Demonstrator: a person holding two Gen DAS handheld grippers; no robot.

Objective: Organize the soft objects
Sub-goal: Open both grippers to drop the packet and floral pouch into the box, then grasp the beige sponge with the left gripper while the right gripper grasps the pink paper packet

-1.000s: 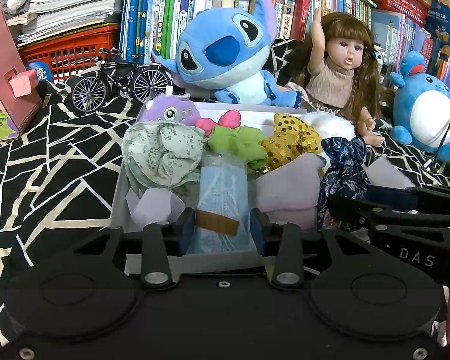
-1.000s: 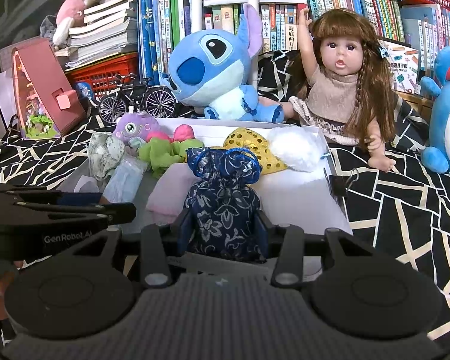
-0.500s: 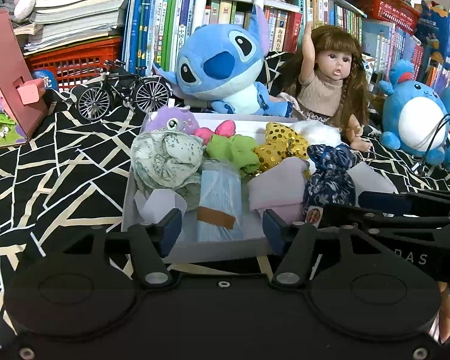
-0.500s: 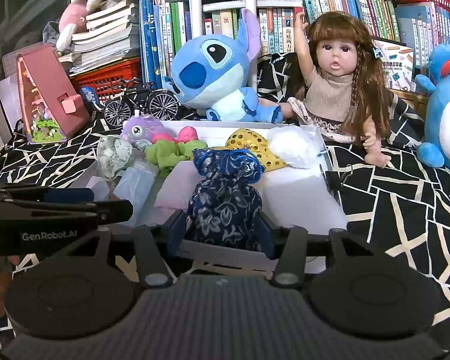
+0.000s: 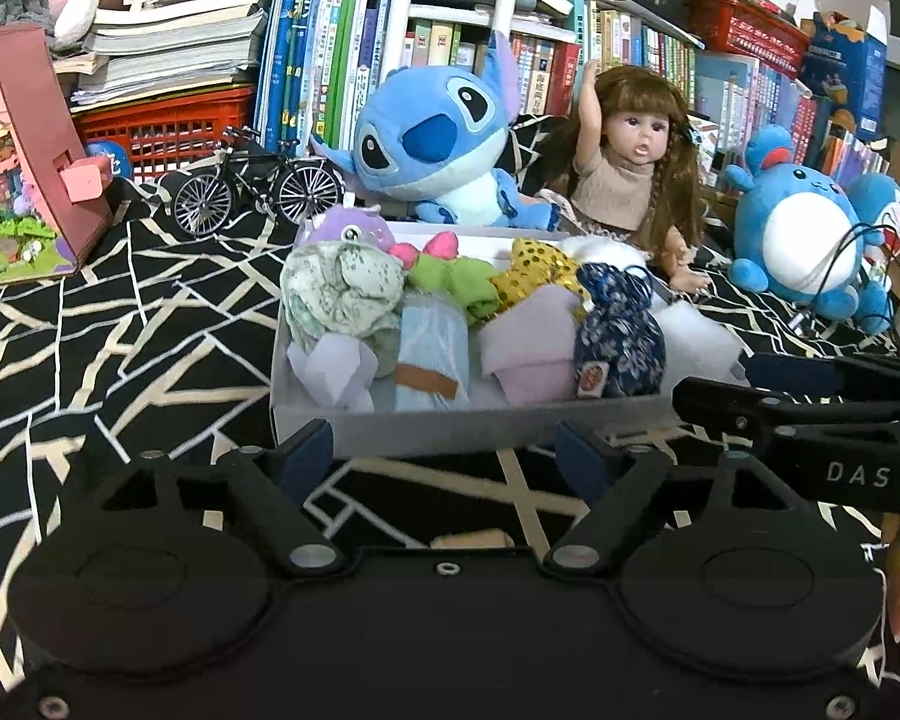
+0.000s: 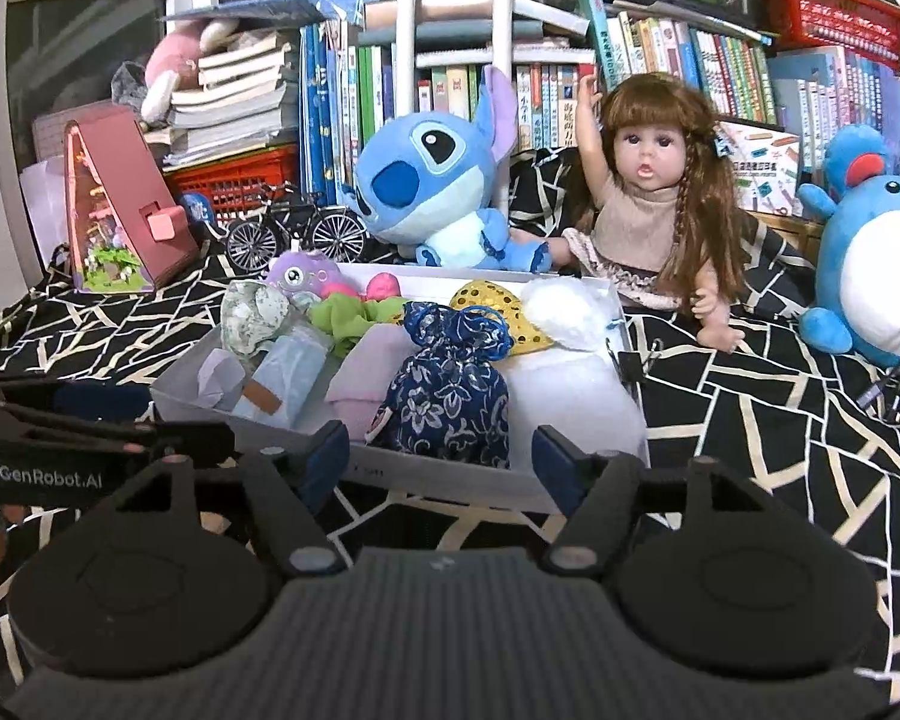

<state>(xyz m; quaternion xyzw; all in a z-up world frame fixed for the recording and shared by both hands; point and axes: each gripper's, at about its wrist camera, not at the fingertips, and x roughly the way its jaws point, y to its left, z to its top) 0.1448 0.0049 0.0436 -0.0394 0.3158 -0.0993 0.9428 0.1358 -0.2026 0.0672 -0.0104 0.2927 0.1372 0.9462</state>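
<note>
White box [image 5: 450, 423] on black patterned cloth holds all soft items; blue floral pouch [image 6: 450, 399] at near edge, leaning. Left gripper [image 5: 450, 456], right gripper [image 6: 444, 459] both empty, jaws opening, outside near wall. Risk: finger clips wall, box shifts, pouch tips out.

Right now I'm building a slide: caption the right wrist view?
Right gripper opening, empty, before white box holding blue floral pouch and other soft items.
</note>
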